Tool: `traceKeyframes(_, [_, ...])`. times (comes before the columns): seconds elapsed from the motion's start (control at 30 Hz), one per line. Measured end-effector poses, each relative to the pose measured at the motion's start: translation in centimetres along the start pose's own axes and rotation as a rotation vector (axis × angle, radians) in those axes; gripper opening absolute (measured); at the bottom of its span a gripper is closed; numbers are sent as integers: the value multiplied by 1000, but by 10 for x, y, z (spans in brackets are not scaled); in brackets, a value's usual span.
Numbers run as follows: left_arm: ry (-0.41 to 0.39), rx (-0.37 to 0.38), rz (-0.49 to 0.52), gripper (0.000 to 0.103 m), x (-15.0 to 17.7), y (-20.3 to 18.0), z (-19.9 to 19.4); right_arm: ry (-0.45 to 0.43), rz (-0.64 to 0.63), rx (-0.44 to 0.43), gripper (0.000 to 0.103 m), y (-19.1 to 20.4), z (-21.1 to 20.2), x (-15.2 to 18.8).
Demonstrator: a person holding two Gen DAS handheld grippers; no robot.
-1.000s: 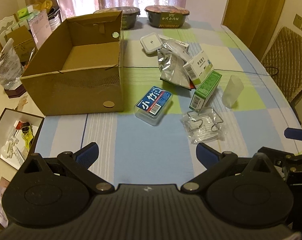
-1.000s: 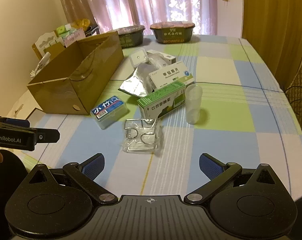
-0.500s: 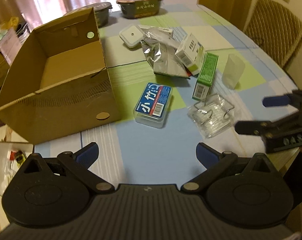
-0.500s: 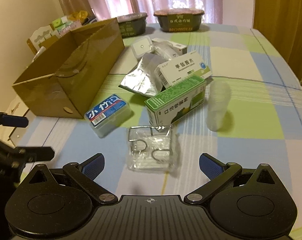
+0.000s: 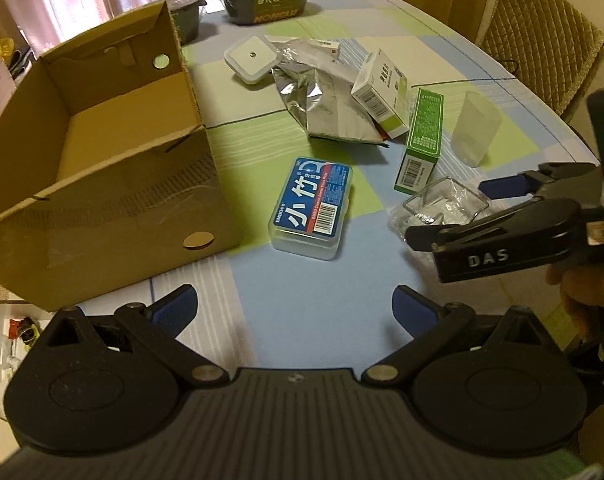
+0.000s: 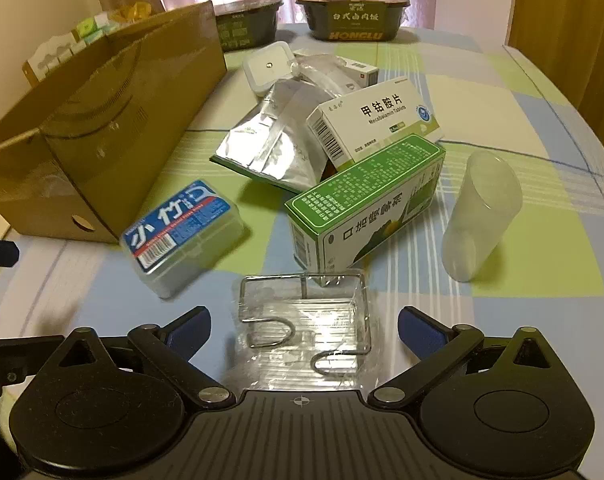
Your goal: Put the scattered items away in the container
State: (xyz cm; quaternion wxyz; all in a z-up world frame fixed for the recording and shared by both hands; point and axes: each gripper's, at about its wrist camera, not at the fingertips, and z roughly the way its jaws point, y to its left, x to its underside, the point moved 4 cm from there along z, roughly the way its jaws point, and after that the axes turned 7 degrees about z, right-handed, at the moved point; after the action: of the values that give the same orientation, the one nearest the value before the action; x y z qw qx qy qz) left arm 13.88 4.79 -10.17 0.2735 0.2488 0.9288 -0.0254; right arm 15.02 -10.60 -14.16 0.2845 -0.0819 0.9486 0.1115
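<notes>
claws, 2, both released: left claw (image 5: 294, 307), right claw (image 6: 304, 326); 1 cardboard box (image 5: 101, 168), 2 bowls.

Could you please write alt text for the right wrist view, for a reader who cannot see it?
The open right tool hovers over a clear packet of wire hooks on a checked tablecloth. Beyond lie a green box, a blue-labelled case, a plastic cup and a cardboard box.

Both wrist views look forward and down over the table (image 5: 326, 292), sharing the cardboard box (image 5: 101, 184) and clutter
</notes>
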Motion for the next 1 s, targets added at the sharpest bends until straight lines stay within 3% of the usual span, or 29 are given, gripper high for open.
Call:
traceKeyframes(0.37, [6,26,46,102,-4,-7,17,4,-19,-8,103,-1,7,2])
traceKeyframes(0.43, [10,24,57,102,-4,-9,19,15,-12,-23,78,-2,8,2])
traceKeyframes(0.6, [21,25,93,102,-2,-14,24,4,-2,-37,69,-10,3,2])
traceKeyframes(0.83, [-19,41,202,102,-18,-35,32,-9,42,-1,69,-47,-20,8])
traceKeyframes(1.0, [-44,-11,250,100,-41,-43,50,6,78,25,69,-72,-29,18])
